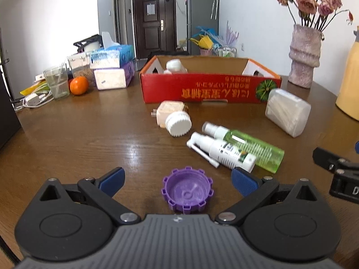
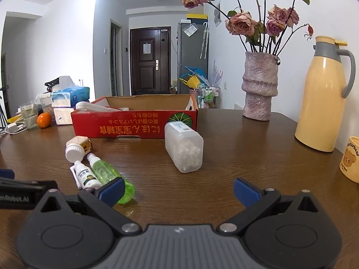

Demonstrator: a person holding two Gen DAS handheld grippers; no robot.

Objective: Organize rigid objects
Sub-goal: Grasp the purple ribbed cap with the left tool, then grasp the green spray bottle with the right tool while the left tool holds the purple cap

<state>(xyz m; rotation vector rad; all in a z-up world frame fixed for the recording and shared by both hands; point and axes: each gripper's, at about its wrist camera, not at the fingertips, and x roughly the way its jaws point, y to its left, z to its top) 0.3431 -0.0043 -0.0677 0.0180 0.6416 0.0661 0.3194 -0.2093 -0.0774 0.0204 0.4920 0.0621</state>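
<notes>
My left gripper (image 1: 178,181) is open, its blue pads either side of a purple ridged cap (image 1: 187,191) lying hollow side up on the wooden table (image 1: 89,139). Beyond lie a white spray bottle (image 1: 221,151), a green spray bottle (image 1: 249,145), a white ridged cap (image 1: 178,123), a beige plug adapter (image 1: 169,111) and a clear box of cotton swabs (image 1: 288,111). A red cardboard box (image 1: 208,88) stands behind, holding a white bottle (image 1: 174,66). My right gripper (image 2: 178,189) is open and empty, the swab box (image 2: 184,148) ahead and the green bottle (image 2: 107,174) by its left pad.
A pink vase with dried roses (image 2: 259,85), a yellow thermos jug (image 2: 323,94) and a bear mug (image 2: 350,159) stand at the right. Tissue packs (image 1: 112,67), an orange (image 1: 79,85), a glass (image 1: 57,80) and a charger with cables (image 1: 33,99) crowd the far left.
</notes>
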